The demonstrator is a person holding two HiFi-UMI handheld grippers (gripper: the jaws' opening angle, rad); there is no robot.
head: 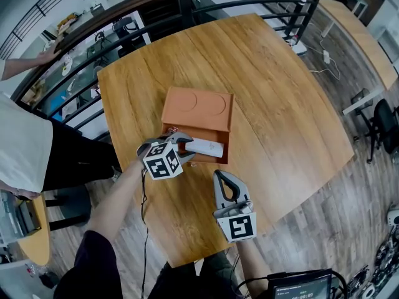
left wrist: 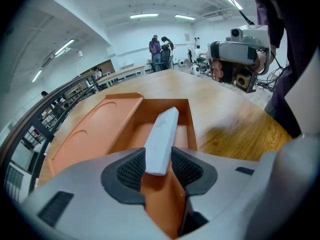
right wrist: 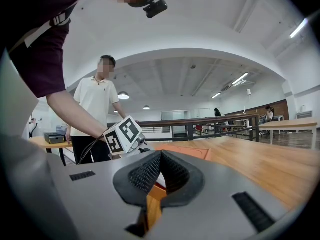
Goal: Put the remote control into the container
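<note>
A white remote control (head: 206, 147) (left wrist: 163, 135) slopes down into the open orange container (head: 219, 156) (left wrist: 192, 126), its far end inside and its near end between my left gripper's pads. The left gripper (head: 182, 144) (left wrist: 159, 168) hovers at the container's near left corner. Its jaws stand open, the pads close along the remote's sides without squeezing it. The container's lid (head: 198, 107) (left wrist: 90, 131) lies folded back flat on the wooden table (head: 280, 98). My right gripper (head: 222, 175) (right wrist: 160, 170) rests on the table just in front of the container, shut and empty.
A person in a white shirt (head: 22, 148) (right wrist: 102, 101) stands at the table's left side. A dark railing (head: 149, 5) runs behind the table. The table's near edge (head: 187, 254) is close to me. A screen (head: 299, 285) sits at the bottom right.
</note>
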